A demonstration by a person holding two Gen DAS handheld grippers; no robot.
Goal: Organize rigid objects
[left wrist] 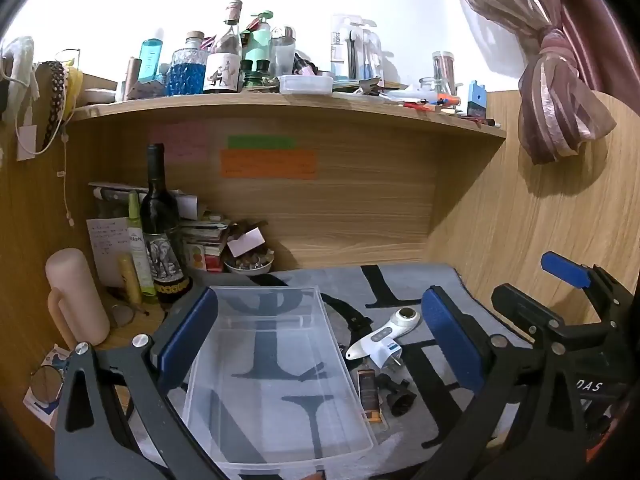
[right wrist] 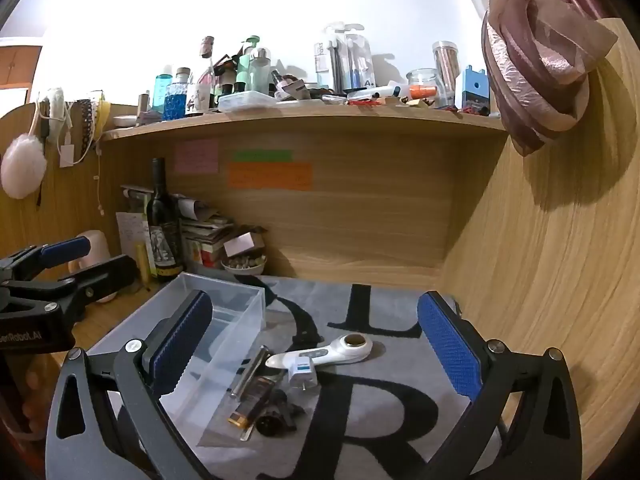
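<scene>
Clear plastic bin [left wrist: 276,380] on grey lettered mat [left wrist: 400,280], wooden desk alcove [left wrist: 360,208]

The wooden worktop [right wrist: 120,312] carries a grey lettered mat [right wrist: 380,412], on which lie a clear plastic bin [right wrist: 224,344], a white handheld device [right wrist: 336,350] and small dark items [right wrist: 272,412].

one clear bin [left wrist: 276,380], one white handheld device [left wrist: 384,334], one white plug [left wrist: 390,354], one dark wine bottle [left wrist: 160,228].

The mat [right wrist: 360,420] bore large black letters, "R" and "L" among them. The left gripper [right wrist: 24,336] read "Robot.AI"; a shelf packet [right wrist: 370,76] "A+".
</scene>
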